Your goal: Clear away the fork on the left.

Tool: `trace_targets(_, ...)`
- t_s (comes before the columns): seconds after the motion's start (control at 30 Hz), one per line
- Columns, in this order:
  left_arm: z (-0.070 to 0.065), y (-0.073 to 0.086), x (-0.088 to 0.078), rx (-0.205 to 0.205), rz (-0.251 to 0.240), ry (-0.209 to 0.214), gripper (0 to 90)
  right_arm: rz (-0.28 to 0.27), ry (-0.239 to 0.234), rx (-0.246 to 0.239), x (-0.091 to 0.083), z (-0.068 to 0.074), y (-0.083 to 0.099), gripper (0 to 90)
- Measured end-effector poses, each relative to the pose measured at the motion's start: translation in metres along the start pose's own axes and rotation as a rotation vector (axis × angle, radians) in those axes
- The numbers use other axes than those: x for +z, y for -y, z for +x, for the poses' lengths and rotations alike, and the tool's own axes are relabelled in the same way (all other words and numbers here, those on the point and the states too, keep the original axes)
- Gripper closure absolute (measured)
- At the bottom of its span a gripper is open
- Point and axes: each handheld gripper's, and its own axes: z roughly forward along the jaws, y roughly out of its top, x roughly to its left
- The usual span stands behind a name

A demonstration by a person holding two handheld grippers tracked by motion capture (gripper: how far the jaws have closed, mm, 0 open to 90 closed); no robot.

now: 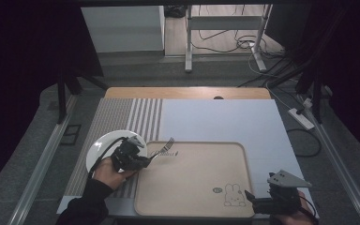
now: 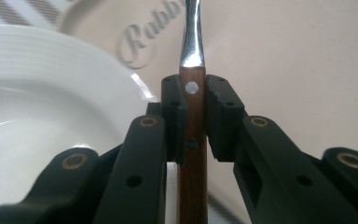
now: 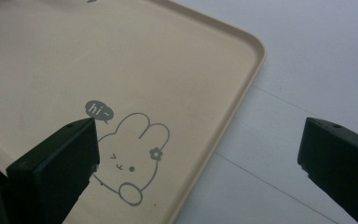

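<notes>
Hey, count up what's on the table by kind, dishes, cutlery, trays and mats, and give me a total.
Plates: 1, white plate
Forks: 1, wooden-handled fork, held in the left gripper
Trays: 1, beige tray
Mats: 1, striped mat
Total: 4

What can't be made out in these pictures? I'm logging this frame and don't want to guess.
- Fork tines: cut off by the top edge in the left gripper view; too small to count in the high view.
- Word printed on the tray: blurred and partly behind the fork in the left gripper view.
- White plate: its near side hidden by the left gripper and hand in the high view.
- Right gripper: partly cut off by the bottom edge in the high view.
</notes>
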Motion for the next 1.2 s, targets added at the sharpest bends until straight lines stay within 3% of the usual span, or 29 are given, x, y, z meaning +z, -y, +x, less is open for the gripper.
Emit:
trace_targets(0.3, -0.034, -0.003, 0.023, 0.005, 0.044, 0.013, 77.8, 0.001, 0.000, -0.004, 0.000, 0.000, 0.000, 0.0)
trace_targets(0.57, -0.050, 0.005, 0.039, 0.013, 0.078, 0.041, 77.2, 0.001, -0.005, -0.004, 0.000, 0.000, 0.000, 0.0)
trace_targets(0.63, -0.052, 0.007, 0.041, 0.025, 0.080, 0.049, 74.9, 0.002, -0.008, -0.005, 0.001, 0.000, -0.001, 0.0)
trace_targets(0.7, -0.054, 0.005, 0.040, 0.041, 0.081, 0.051, 63.6, 0.003, -0.011, -0.007, 0.001, 0.000, -0.001, 0.0)
trace_targets(0.77, -0.055, 0.002, 0.037, 0.058, 0.056, 0.038, 61.4, 0.004, -0.009, -0.009, 0.002, 0.000, -0.001, 0.0)
trace_targets(0.83, -0.053, -0.004, 0.035, 0.068, 0.040, 0.046, 66.7, 0.006, -0.011, -0.011, 0.002, 0.000, -0.002, 0.0)
trace_targets(0.97, -0.056, -0.018, 0.037, 0.119, 0.023, 0.075, 88.8, 0.007, -0.010, -0.010, 0.003, 0.000, -0.002, 0.0)
trace_targets(1.0, -0.057, -0.023, 0.040, 0.144, 0.032, 0.083, 88.9, 0.008, -0.010, -0.011, 0.003, 0.000, -0.002, 0.0)
trace_targets(1.13, -0.060, -0.033, 0.051, 0.155, 0.040, 0.109, 89.0, 0.009, -0.010, -0.011, 0.003, 0.000, -0.002, 0.0)
trace_targets(1.2, -0.063, -0.036, 0.058, 0.166, 0.062, 0.082, 89.0, 0.011, -0.011, -0.012, 0.003, 0.000, -0.002, 0.0)
